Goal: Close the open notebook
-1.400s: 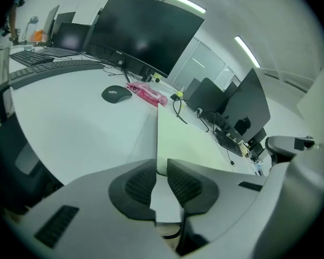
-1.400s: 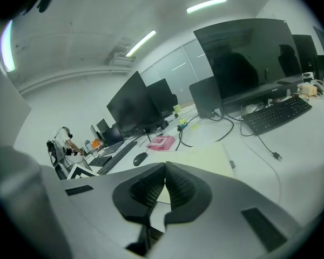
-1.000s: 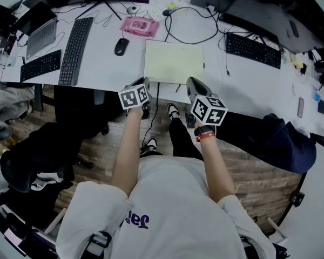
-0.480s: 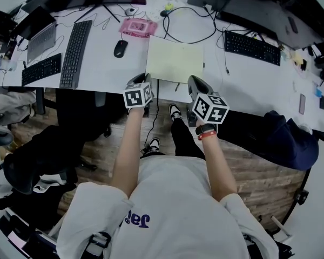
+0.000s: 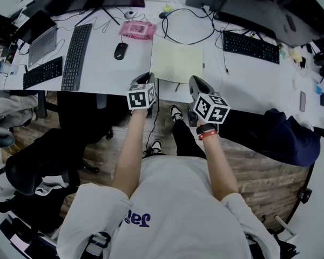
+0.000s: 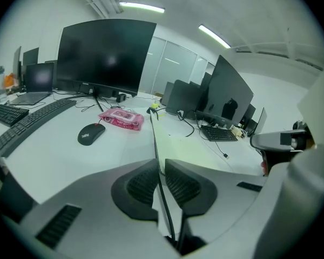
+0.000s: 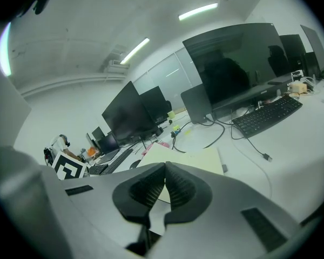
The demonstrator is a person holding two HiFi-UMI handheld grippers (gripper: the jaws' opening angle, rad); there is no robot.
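The notebook (image 5: 178,61) lies on the white desk (image 5: 108,69) with pale yellow pages showing. My left gripper (image 5: 146,81) is at its front left corner. In the left gripper view the notebook's left leaf (image 6: 154,136) stands up edge-on between the pads of the left gripper (image 6: 160,163); the jaws are closing on it, with a thin gap still showing on the right side. The flat page (image 6: 194,150) lies to the right of it. My right gripper (image 5: 195,83) hovers at the desk's front edge near the notebook's (image 7: 191,158) front right corner. That right gripper (image 7: 165,167) is shut and holds nothing.
A black mouse (image 5: 120,50) and a pink pack (image 5: 136,29) lie left of the notebook. Keyboards (image 5: 75,50) (image 5: 250,46) flank it, and a looped black cable (image 5: 190,30) lies behind. Monitors (image 6: 105,58) stand at the back. A dark jacket (image 5: 275,139) hangs at the right.
The left gripper has risen and rolled a little at the notebook's front left corner. The notebook's left edge has shifted rightward as that leaf lifted. The right gripper has stayed put.
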